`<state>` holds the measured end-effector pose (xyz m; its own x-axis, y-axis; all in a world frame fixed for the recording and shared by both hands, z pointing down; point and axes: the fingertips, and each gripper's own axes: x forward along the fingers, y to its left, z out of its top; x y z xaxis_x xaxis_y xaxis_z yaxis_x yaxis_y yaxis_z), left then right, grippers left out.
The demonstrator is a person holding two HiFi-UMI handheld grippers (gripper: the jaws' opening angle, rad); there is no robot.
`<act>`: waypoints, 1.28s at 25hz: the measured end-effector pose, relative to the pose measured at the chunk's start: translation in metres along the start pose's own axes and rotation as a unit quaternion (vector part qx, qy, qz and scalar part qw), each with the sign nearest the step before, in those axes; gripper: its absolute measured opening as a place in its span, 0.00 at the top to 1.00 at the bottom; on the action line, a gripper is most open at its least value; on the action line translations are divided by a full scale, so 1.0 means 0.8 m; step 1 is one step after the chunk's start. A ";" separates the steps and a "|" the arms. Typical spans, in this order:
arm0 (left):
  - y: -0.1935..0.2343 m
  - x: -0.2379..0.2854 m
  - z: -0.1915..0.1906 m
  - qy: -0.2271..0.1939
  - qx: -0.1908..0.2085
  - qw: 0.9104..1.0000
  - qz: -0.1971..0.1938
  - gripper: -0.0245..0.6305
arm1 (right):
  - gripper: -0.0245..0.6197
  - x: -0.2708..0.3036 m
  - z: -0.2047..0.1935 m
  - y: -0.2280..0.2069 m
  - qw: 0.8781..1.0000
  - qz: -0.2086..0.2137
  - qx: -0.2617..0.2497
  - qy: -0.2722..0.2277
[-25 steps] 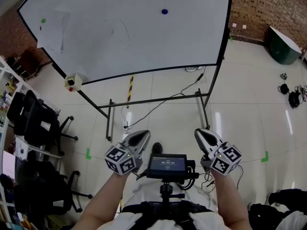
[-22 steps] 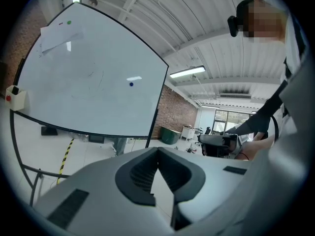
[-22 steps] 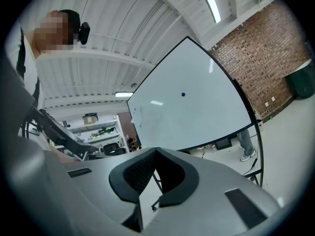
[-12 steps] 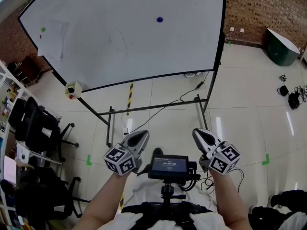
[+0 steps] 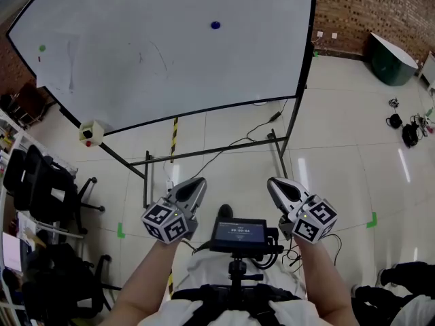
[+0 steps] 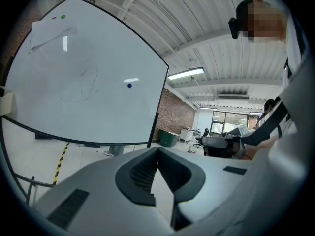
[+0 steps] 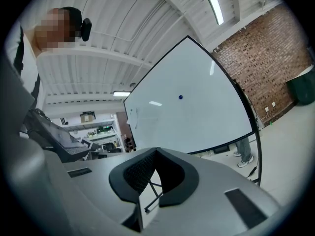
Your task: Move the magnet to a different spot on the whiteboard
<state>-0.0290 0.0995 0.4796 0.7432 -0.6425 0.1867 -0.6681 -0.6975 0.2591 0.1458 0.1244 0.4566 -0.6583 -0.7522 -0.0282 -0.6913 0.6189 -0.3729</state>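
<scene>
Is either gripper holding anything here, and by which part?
Nothing: left gripper and right gripper are shut, empty; the blue magnet sits on the whiteboard.

The whiteboard [image 5: 170, 53] runs off the top edge of the head view, so its upper rim is unseen; in the left gripper view its left side is lost in the dark lens border. The magnet [image 5: 215, 25] is a tiny blue dot, its shape unclear. A green dot [image 5: 42, 47] near the board's left edge is too small to name, and faint marks [image 5: 153, 54] cannot be read. Print on the screen [image 5: 238, 231] is too small to read. Both forearms [image 5: 146, 277] are cut by the bottom edge. At left the chairs [image 5: 41, 189], and at lower right some dark things [image 5: 401, 284], run out of view
</scene>
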 end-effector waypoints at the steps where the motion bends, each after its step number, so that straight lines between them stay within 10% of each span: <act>1: 0.004 0.007 0.001 0.000 -0.003 1.000 -0.002 0.92 | 0.91 0.003 0.001 -0.006 1.000 -0.004 -0.001 0.002; 32: 0.226 0.210 0.134 -0.007 0.008 0.999 -0.054 0.92 | 0.91 0.289 0.119 -0.164 0.990 -0.018 -0.131 0.052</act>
<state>-0.0289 -0.1684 0.4559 0.8100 -0.5682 0.1452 -0.5852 -0.7674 0.2620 0.1128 -0.1522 0.4104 -0.6496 -0.7558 0.0818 -0.7594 0.6399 -0.1177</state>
